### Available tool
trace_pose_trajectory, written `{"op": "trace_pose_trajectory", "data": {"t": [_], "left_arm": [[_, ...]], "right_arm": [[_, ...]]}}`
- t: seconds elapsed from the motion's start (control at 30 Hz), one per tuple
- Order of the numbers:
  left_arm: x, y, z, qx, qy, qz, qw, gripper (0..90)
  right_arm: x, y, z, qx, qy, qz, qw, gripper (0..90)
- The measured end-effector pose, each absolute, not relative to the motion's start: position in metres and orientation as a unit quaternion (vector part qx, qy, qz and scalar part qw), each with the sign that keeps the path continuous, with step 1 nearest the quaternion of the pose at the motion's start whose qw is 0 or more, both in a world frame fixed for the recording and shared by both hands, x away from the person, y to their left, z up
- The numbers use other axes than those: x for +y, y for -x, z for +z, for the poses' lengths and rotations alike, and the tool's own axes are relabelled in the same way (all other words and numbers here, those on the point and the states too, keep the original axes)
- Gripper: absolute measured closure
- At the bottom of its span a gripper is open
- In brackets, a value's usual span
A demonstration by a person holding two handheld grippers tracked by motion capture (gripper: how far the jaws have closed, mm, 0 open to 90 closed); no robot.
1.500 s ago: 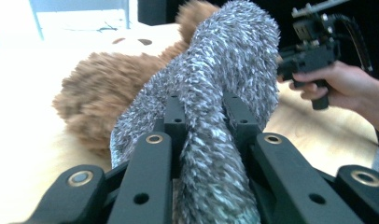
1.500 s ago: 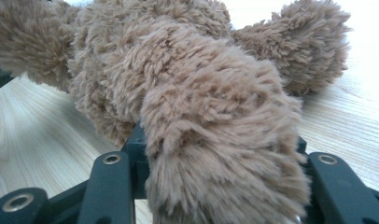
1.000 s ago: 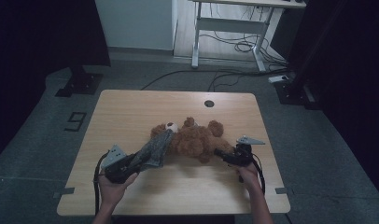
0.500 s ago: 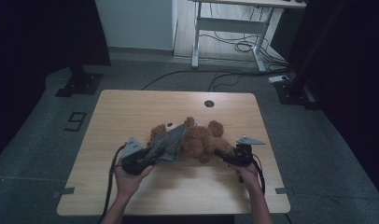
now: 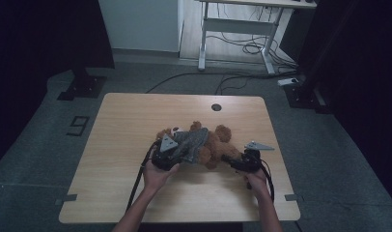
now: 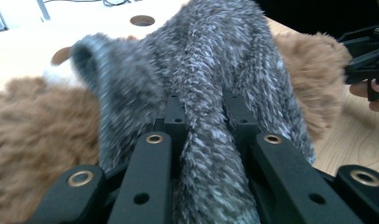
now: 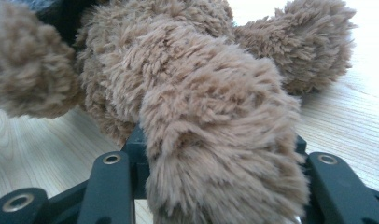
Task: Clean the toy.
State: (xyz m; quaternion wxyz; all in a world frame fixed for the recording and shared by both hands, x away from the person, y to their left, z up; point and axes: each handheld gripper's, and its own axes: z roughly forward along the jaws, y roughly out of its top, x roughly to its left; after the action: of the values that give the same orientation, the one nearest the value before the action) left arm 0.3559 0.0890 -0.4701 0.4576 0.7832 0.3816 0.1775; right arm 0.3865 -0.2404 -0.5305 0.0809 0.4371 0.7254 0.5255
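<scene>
left gripper (image 5: 166, 155): jaws clamped tight on a bunched fold of the grey knit sweater (image 6: 211, 93). In the left gripper view the fabric runs straight up between the two black jaws and fans out just past the tips.

right gripper (image 5: 238, 163): jaws closed on a fat plush limb of the teddy bear (image 7: 211, 140). In the right gripper view the brown fur bulges out over both jaws, so it's a proper grip on a thick bit and the jaws sit partway apart around it.

hands: left hand (image 5: 158, 176) sits right behind its gripper, right hand (image 5: 256, 180) right behind the other one, forearms coming in from the near edge.

grey knit sweater, where: from the left gripper's tips it drapes forward and over the bear's body, one open cuff or sleeve end gaping just left of the jaws in the left gripper view.

teddy bear, where: lying on the table (image 5: 136, 121) between the two grippers, touching both. Ahead of the right gripper there's the body, plus another limb sticking out up and right of the jaws.

beyond the bear: a round cable hole (image 5: 216, 107) in the tabletop, well past both grippers near the far edge.

farther back: a white desk frame (image 5: 232, 29) with loose cables on the floor under it.
</scene>
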Motion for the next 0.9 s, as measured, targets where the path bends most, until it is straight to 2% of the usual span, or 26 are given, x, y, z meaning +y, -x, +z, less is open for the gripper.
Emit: {"op": "trace_pose_trajectory", "data": {"t": [0.6,0.9], "left_arm": [[0.163,-0.347,-0.468,0.431,-0.747,0.206,0.463,75.2],[0.191,-0.355,-0.495,0.476,-0.735,0.2,0.44,75.4]], "right_arm": [[-0.243,-0.387,-0.532,0.729,-0.434,0.524,0.078,48.5],[-0.242,-0.388,-0.533,0.729,-0.435,0.524,0.073,48.7]]}}
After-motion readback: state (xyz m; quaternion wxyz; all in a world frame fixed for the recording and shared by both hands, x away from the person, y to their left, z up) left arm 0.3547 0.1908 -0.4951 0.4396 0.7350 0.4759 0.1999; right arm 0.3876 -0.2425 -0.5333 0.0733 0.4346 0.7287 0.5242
